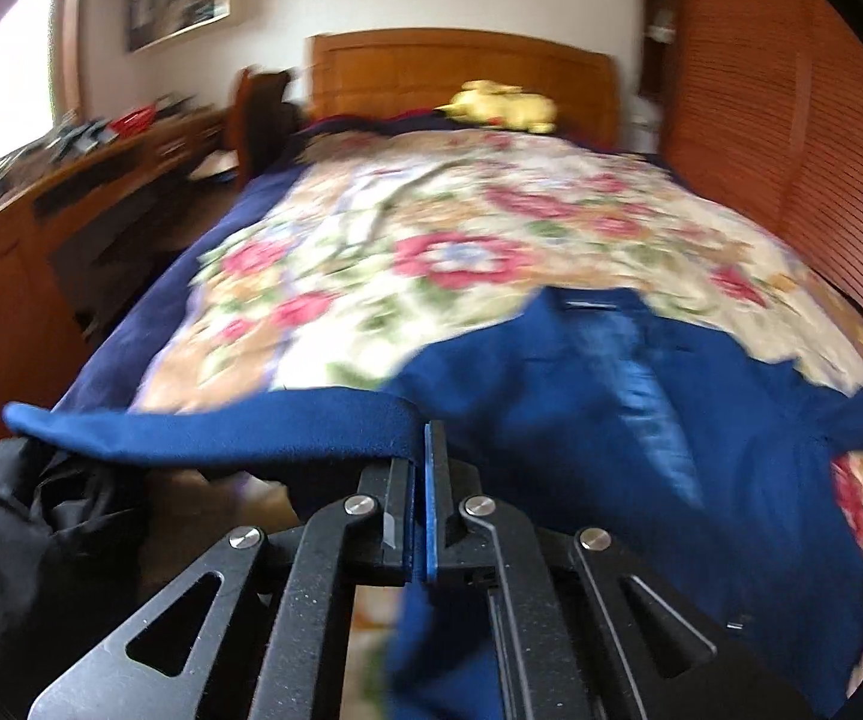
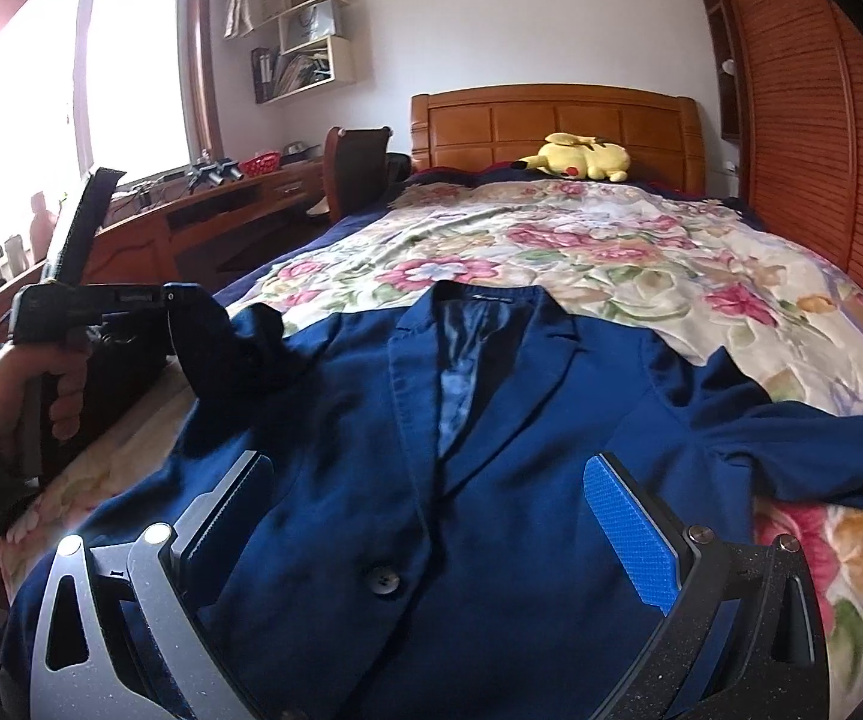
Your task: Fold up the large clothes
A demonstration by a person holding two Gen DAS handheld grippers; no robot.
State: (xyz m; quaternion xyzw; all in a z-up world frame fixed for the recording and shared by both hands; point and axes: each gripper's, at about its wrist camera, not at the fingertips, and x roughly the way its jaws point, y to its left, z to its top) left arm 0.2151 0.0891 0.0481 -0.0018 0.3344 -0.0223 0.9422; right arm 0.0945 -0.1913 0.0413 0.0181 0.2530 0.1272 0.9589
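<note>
Lying front-up on the floral bedspread (image 2: 611, 240) at the foot of the bed, the blue blazer (image 2: 431, 450) has its collar toward the wooden headboard (image 2: 557, 120) and one dark button visible near the bottom of the right wrist view. Its sleeve on the right side of that view stretches out flat across the bedspread. The other sleeve (image 1: 221, 432) is raised off the bed: the left tongs (image 1: 425, 450) are clamped together on its cloth, which hangs taut to the left of the grip in the left wrist view. That view is blurred. In the right wrist view a hand (image 2: 29, 384) holds the left tool at the left edge, with the sleeve draped up to it. The right tongs (image 2: 431, 498) stand wide apart above the blazer's front, one blue pad (image 2: 629, 528) over each side of the chest, gripping nothing. A yellow plush toy (image 2: 581, 159) rests by the headboard. A black garment (image 1: 11, 540) lies at the near left corner.
</note>
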